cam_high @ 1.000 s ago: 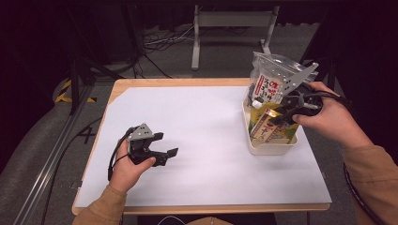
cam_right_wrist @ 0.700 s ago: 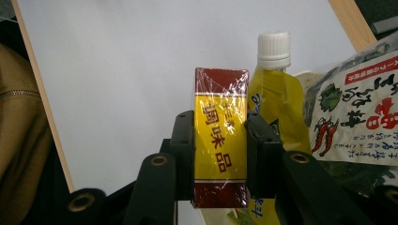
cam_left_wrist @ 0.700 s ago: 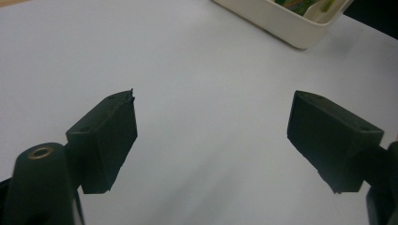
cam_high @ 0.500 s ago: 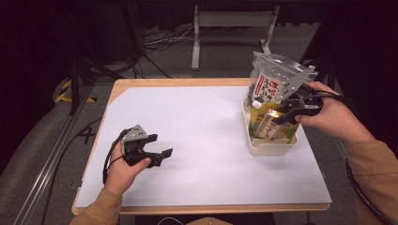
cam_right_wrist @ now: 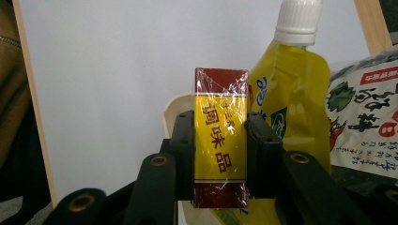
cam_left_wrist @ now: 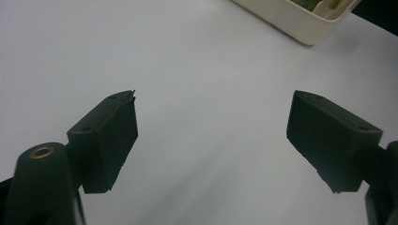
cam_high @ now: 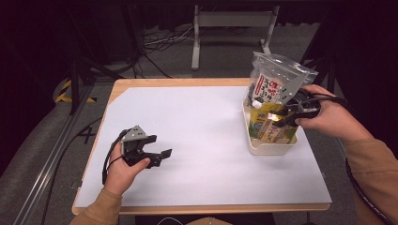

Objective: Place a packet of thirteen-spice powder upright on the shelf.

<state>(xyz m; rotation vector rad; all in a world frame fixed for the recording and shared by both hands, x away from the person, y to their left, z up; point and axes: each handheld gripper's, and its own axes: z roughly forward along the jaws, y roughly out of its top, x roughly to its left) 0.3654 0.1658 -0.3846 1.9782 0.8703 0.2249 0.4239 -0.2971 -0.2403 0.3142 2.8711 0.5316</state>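
Two tongs in play: your right tongs (cam_right_wrist: 219, 154) are clamped on the yellow-and-maroon box (cam_right_wrist: 220, 140), held just above the cream bin (cam_high: 270, 146). Inside that bin stand a yellow spout pouch (cam_right_wrist: 291, 93) and a clear bag (cam_high: 274, 84). Your left tongs (cam_left_wrist: 211, 136) gape open, nothing between them, over the white surface (cam_high: 202, 140) well left of the bin.
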